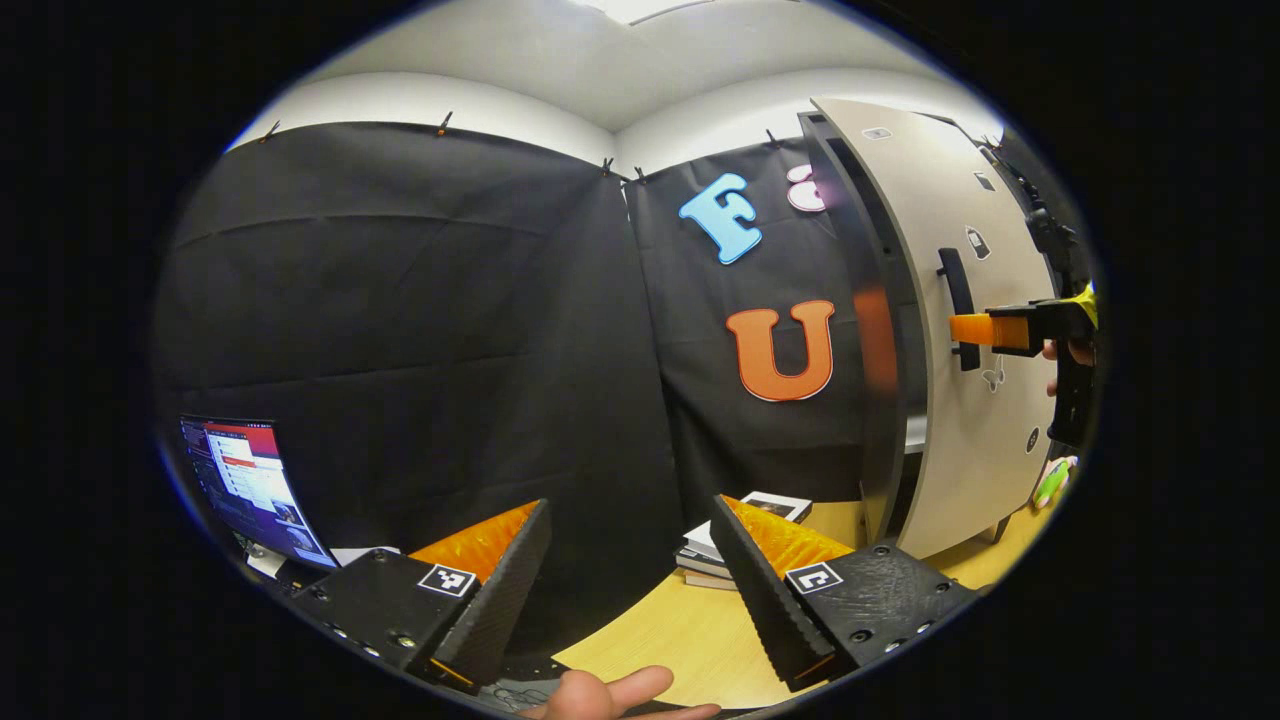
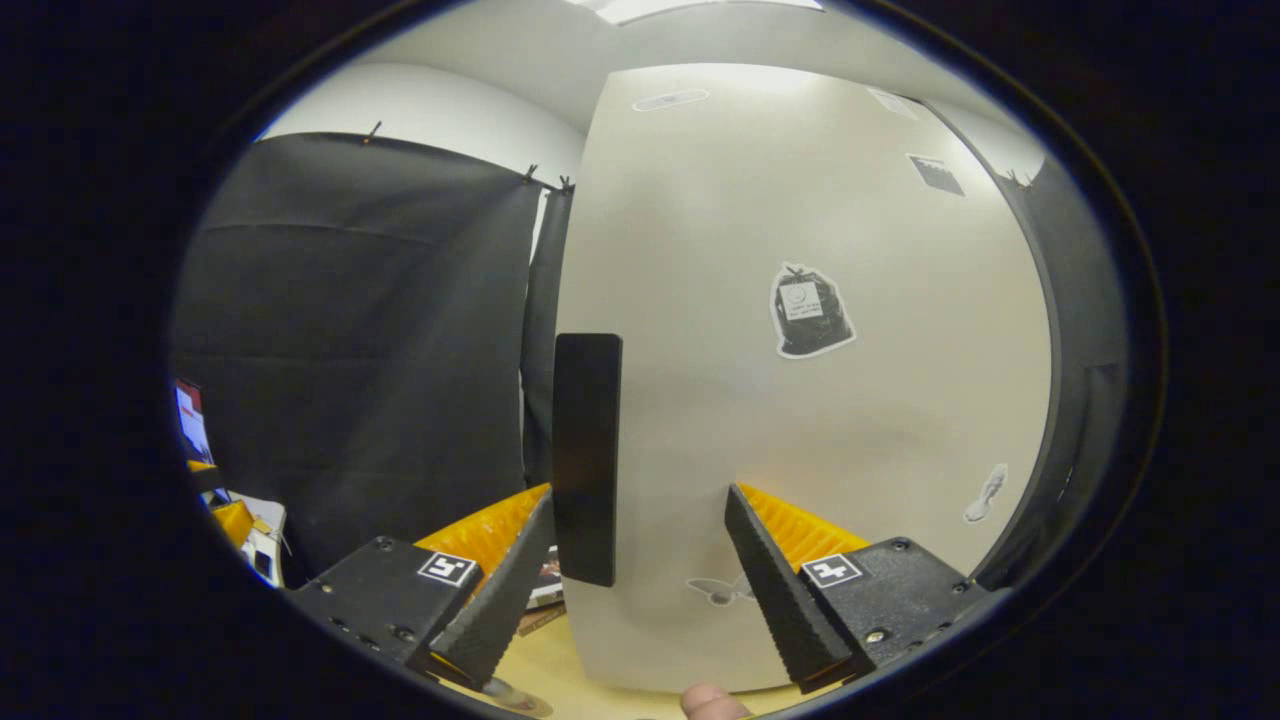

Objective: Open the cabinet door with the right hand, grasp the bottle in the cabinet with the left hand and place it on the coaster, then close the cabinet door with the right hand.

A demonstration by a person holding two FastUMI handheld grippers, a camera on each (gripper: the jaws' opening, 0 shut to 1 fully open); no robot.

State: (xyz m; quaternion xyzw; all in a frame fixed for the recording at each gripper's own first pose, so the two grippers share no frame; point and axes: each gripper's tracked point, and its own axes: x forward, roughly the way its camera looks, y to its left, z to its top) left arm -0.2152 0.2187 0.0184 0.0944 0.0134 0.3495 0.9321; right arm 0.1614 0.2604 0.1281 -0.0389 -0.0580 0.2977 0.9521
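Left gripper view, left to right: a lit monitor (image 1: 245, 490) low at the edge, then the left gripper (image 1: 632, 580) with jaws spread wide, nothing between them, hovering over the wooden table (image 1: 660, 640). A person's fingers (image 1: 610, 692) show at the bottom edge. A stack of books (image 1: 720, 550) lies on the table behind the right-hand finger. Further right stands the cabinet (image 1: 880, 340): dark side panel, and a pale beige cabinet door (image 1: 985, 420) that looks slightly ajar, with small stickers on it and a slim black vertical handle (image 1: 958, 305). The right gripper (image 1: 975, 330) is at that handle, its tip level with the lower part, a hand behind it. Contact can't be confirmed from this angle. A small green object (image 1: 1052, 483) sits low at the far right.

Right gripper view: right gripper (image 2: 640, 570) is wide open, close up to the door (image 2: 800, 400). The handle (image 2: 587, 455) stands between its fingers, nearer the left one; the fingers are not pressing on it. Door face is flat and matte, with a dark bag-shaped sticker (image 2: 810, 310) mid-panel and fainter ones lower down. Fingertip (image 2: 712, 703) at the bottom edge.

Bottle and coaster: can't tell where they are.
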